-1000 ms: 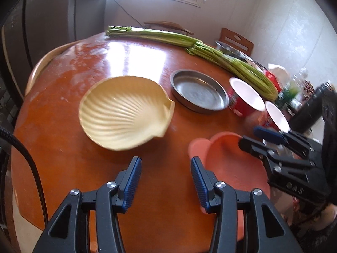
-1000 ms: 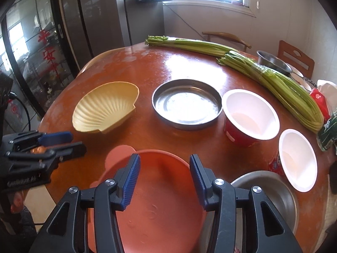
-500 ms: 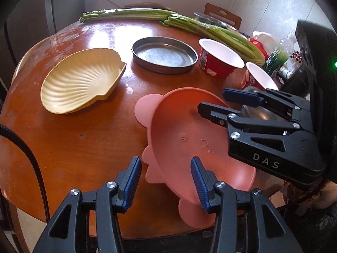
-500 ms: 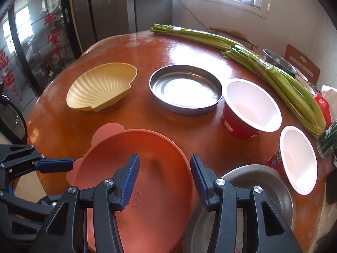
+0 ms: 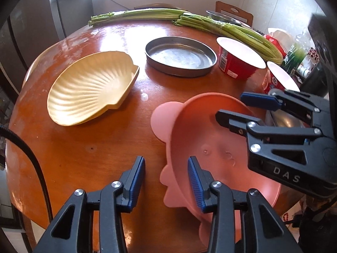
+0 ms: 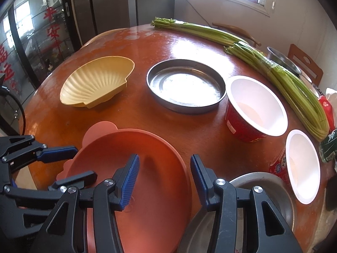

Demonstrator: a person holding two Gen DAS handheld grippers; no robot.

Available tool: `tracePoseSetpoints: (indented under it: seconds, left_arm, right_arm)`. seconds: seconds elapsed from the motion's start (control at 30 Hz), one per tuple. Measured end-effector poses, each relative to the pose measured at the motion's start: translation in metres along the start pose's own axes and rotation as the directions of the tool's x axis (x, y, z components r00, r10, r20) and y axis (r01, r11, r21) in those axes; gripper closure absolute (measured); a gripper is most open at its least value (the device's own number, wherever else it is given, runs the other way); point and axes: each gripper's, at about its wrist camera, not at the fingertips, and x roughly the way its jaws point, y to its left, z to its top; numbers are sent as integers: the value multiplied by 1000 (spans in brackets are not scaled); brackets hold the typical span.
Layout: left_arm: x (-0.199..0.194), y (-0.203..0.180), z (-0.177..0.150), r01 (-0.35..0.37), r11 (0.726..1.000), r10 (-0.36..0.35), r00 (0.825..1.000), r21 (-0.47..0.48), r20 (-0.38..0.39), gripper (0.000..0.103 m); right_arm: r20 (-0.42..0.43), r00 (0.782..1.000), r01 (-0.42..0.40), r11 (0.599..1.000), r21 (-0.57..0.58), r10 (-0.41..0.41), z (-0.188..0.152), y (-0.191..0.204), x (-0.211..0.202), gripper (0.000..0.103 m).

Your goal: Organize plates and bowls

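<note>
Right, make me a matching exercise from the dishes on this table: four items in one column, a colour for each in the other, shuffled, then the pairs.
Items:
1. shell-shaped dish
2. round pan
3. big cup
4. plate with scalloped edges

Colours:
A. red outside, white inside
B. salmon pink
C. pale yellow
D. grey metal

Pairs: 1-C, 2-D, 3-A, 4-B
</note>
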Motion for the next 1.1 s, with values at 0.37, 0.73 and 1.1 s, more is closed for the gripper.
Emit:
tracePoseSetpoints:
  seconds: [0.37,0.73,1.1]
  left_arm:
    - [7,29,21,-12,998,14,1000,-63,21,60]
    - [13,58,38,27,991,-19,998,-129,59,61]
    - [-28,80,-4,28,981,-15,998,-193,65,60]
  right_arm:
    - [-16,999,-30,1000,-3,30,7,8,9,51]
    - [-41,996,-78,997,7,78,8,19,20,51]
    - [-47,993,-106,994,11,107,4,25,24,51]
